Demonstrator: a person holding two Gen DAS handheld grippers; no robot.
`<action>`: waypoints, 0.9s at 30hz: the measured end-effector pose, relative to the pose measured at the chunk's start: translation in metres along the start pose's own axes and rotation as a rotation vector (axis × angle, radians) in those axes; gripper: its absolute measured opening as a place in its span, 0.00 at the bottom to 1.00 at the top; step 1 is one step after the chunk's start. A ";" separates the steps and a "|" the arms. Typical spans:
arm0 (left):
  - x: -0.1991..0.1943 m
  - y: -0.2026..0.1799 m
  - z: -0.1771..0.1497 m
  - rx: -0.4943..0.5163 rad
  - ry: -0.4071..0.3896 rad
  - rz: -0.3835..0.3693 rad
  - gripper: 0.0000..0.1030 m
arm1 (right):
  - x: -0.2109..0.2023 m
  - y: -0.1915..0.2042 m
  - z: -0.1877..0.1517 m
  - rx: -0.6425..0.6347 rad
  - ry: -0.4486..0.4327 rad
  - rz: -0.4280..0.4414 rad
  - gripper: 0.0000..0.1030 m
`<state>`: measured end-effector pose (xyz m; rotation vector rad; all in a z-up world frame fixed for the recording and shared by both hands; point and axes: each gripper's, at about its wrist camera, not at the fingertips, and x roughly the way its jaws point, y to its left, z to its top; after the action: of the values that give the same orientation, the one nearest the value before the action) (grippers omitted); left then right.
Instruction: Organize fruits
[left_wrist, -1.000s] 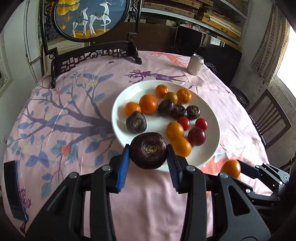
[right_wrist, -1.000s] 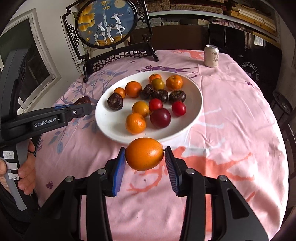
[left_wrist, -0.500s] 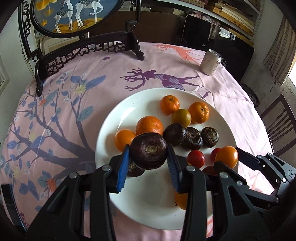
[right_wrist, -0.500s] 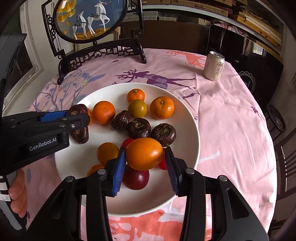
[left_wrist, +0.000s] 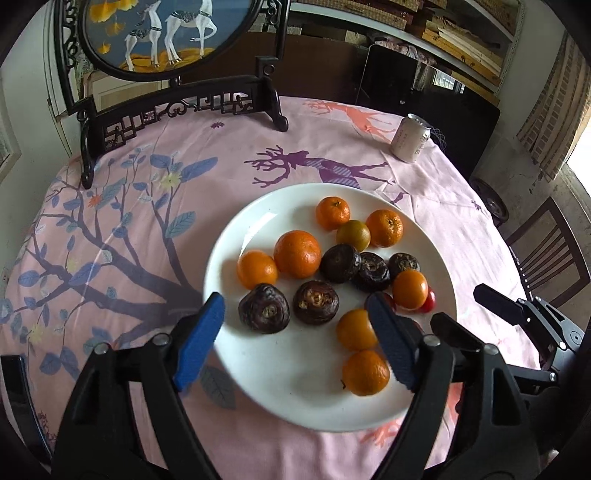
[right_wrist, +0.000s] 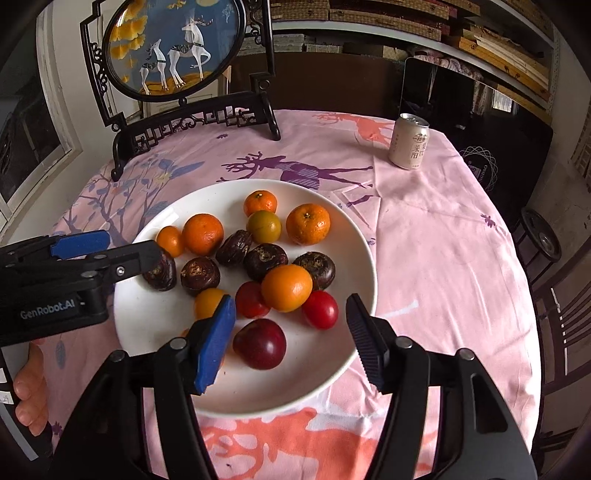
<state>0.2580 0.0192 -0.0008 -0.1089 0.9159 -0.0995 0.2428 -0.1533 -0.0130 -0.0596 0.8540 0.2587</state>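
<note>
A white plate (left_wrist: 295, 384) (right_wrist: 332, 373) on the pink tablecloth holds several oranges, dark brown water chestnuts, red tomatoes and a dark red plum (right_wrist: 260, 343). My left gripper (left_wrist: 295, 332) is open and empty over the plate's near left part; a dark water chestnut (left_wrist: 316, 302) lies on the plate between its fingers. My right gripper (right_wrist: 291, 330) is open and empty over the plate's near right; an orange (right_wrist: 286, 287) (left_wrist: 410, 289) rests on the fruit pile just ahead of it.
A drink can (left_wrist: 410, 143) (right_wrist: 410, 146) stands at the far right of the table. A black carved stand with a round deer picture (left_wrist: 177, 99) (right_wrist: 192, 110) stands at the back left. A chair (left_wrist: 546, 251) is beside the table's right edge.
Both grippers opened over the plate. The left let go of the dark water chestnut and the right let go of the orange; both fruits now lie on the plate.
</note>
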 end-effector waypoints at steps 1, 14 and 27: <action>-0.008 0.002 -0.008 -0.008 -0.011 0.004 0.91 | -0.008 0.001 -0.006 0.008 -0.004 0.007 0.61; -0.068 0.009 -0.116 0.018 -0.062 0.052 0.98 | -0.057 0.028 -0.104 0.046 0.027 -0.057 0.61; -0.104 0.000 -0.131 0.040 -0.135 0.047 0.98 | -0.075 0.040 -0.115 0.025 -0.010 -0.069 0.96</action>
<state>0.0912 0.0267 0.0017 -0.0557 0.7807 -0.0658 0.1003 -0.1475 -0.0301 -0.0648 0.8438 0.1835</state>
